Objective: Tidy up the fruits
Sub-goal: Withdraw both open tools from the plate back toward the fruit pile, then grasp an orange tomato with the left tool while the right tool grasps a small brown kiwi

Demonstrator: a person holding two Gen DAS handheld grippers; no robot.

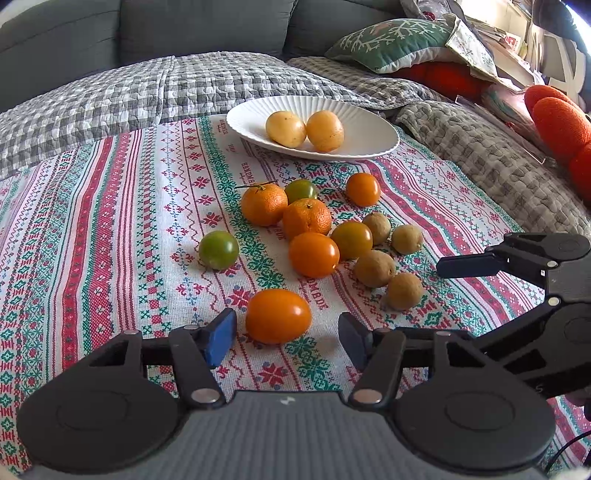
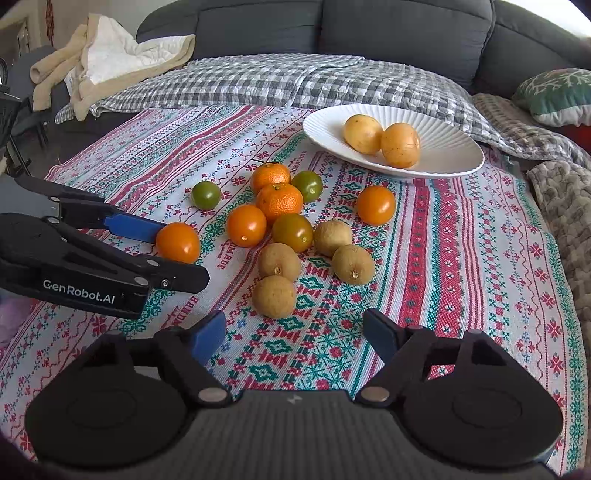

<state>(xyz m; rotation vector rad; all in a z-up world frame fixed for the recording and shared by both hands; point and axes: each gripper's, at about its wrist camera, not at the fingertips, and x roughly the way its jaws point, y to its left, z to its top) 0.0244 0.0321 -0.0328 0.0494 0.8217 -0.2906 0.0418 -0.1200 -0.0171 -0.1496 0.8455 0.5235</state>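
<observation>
Patterned cloth point(image 1: 110, 229): covers the surface in front of a grey sofa point(image 1: 207, 26) and carries every fruit; both grippers hang over its near edge.
White plate point(image 1: 376, 129): at the far edge of the cloth, right of centre, holding two yellow fruits point(image 1: 286, 129) that touch each other.
Loose cluster: two mandarins point(image 1: 264, 204), several orange and green tomatoes and four small brown fruits point(image 1: 375, 268) lie mid-cloth, between the plate and the near edge.
Nearest orange tomato point(image 1: 277, 316): alone at the near-edge side of the cluster — its long axis runs roughly across the left gripper's line of sight.
Left gripper point(image 1: 286, 338): jaws part-open and straddling that tomato; the blue pads point(image 1: 221, 338) stand on either side with a gap, and the right wrist view shows one pad just beside the skin — not yet gripping, as far as I can tell.
Right gripper point(image 2: 295, 334): jaws open and empty, pointing at the nearest brown fruit point(image 2: 274, 296), which lies just ahead of and between the fingertips.
Deciding relation: the tomato sits squarely inside the left jaws, so closing looks like the next move; the plate then lies well beyond, toward the far edge and rightwards.
</observation>
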